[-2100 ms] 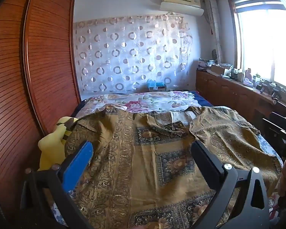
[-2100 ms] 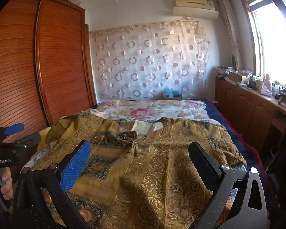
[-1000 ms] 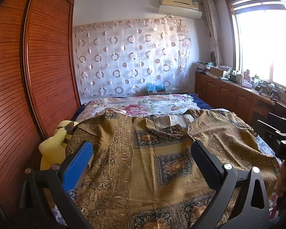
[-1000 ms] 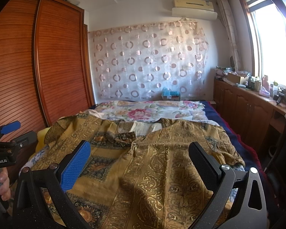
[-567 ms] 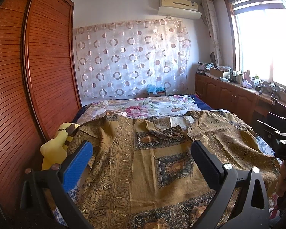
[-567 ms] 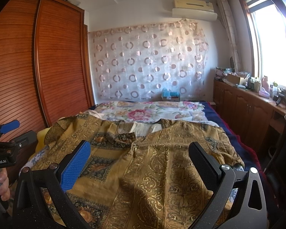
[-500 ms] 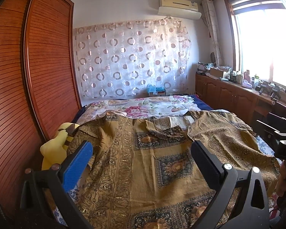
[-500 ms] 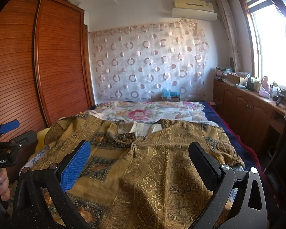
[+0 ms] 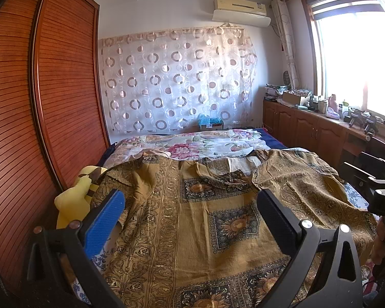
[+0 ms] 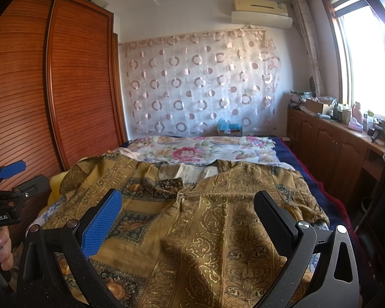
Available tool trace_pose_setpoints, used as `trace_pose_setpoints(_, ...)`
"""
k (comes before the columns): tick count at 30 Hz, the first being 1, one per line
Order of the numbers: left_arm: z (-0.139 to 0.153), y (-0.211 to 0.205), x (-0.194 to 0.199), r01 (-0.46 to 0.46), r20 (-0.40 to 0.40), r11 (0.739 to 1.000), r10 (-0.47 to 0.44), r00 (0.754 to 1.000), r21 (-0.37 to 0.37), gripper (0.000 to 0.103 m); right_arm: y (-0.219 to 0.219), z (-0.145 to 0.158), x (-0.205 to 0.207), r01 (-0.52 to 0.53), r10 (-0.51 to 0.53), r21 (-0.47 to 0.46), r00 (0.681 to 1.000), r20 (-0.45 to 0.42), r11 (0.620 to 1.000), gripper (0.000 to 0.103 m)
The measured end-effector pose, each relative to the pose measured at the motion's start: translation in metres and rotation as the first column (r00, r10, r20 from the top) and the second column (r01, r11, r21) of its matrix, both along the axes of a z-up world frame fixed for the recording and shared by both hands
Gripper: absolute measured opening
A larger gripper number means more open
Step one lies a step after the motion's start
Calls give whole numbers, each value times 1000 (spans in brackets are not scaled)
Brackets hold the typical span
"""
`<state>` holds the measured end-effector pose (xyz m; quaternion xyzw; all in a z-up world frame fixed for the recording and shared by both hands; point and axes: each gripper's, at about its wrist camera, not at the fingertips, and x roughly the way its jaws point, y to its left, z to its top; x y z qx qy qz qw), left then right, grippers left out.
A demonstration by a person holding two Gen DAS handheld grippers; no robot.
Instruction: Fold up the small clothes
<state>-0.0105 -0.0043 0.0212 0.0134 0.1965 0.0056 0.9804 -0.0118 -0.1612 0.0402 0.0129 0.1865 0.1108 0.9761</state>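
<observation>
Bed (image 9: 274, 138) covered by gold shirt (image 10: 218, 218), spread flat ahead of both wide-open, empty grippers (image 9: 190, 210) (image 10: 187, 210), neither nearer

The patterned gold shirt (image 9: 192, 231) runs off the bottom picture edge, its hem unseen. It covers most of the bed (image 10: 282, 142) (near corners hidden). A yellow plush toy (image 9: 71, 200) at the bed's left edge is half buried; windowsill items (image 10: 351, 118) are too small to identify

The left claw (image 10: 5, 177), at the near left edge, reads "GenRobot.AI"; the right claw (image 9: 383, 197) shows "DAS", cut off.
</observation>
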Motion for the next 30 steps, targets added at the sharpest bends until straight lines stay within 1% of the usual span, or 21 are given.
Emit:
trace_pose_setpoints(25,-1,-3,-3,0,4,1000,0,1000,4,103,1,1,-1,1,-1,-2,1000,2,1000,103)
trace_pose_setpoints(30,3,-1,-2,8,-10,1000,-8,1000,-5,103,1,0,-1,-1,1,-4,1000,2,1000,103)
